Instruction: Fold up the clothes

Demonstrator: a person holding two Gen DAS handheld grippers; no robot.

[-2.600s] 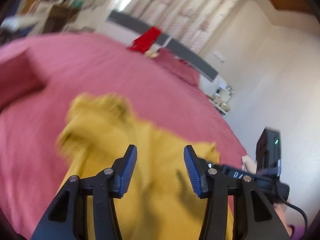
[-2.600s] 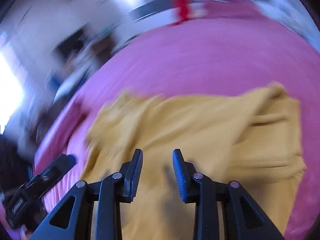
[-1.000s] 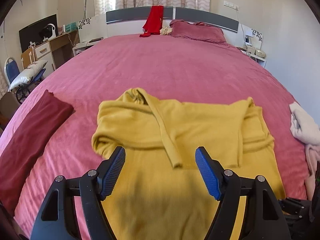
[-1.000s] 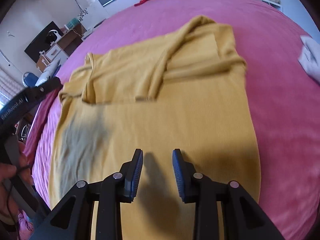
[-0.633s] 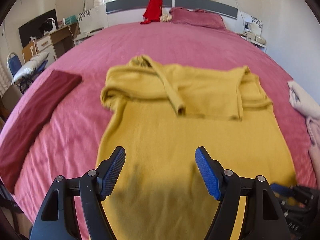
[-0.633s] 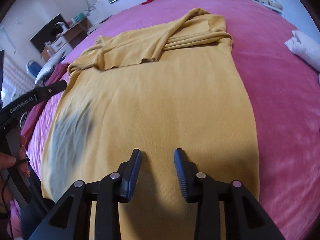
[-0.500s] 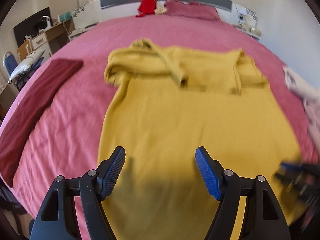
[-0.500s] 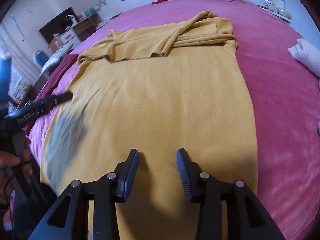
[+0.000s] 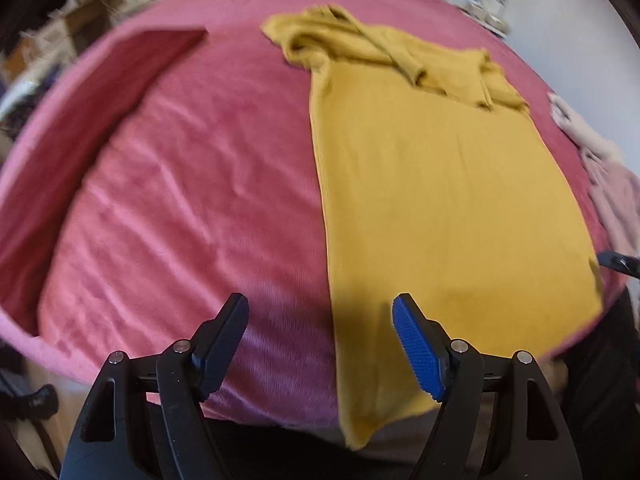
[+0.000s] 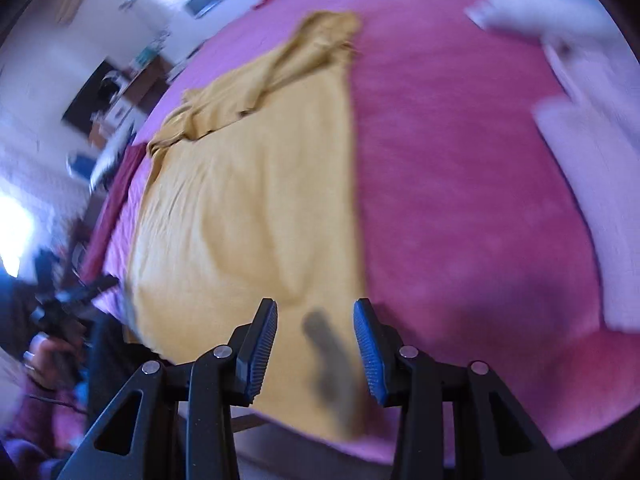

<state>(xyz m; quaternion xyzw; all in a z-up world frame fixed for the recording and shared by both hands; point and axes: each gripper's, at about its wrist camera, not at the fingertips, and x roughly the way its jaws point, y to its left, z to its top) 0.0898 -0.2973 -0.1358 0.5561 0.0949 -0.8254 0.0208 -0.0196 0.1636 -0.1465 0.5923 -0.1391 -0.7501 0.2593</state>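
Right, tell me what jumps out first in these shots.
A yellow sweater lies spread flat on the pink bed, sleeves folded across its far end and hem hanging over the near edge. Both claws, left and right, hover open above that hem.

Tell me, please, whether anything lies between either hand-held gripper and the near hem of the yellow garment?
Nothing visible does. The left hand-held gripper and right hand-held gripper both hover open over the yellow garment's near hem corners, with only bare pink bedspread beside them.
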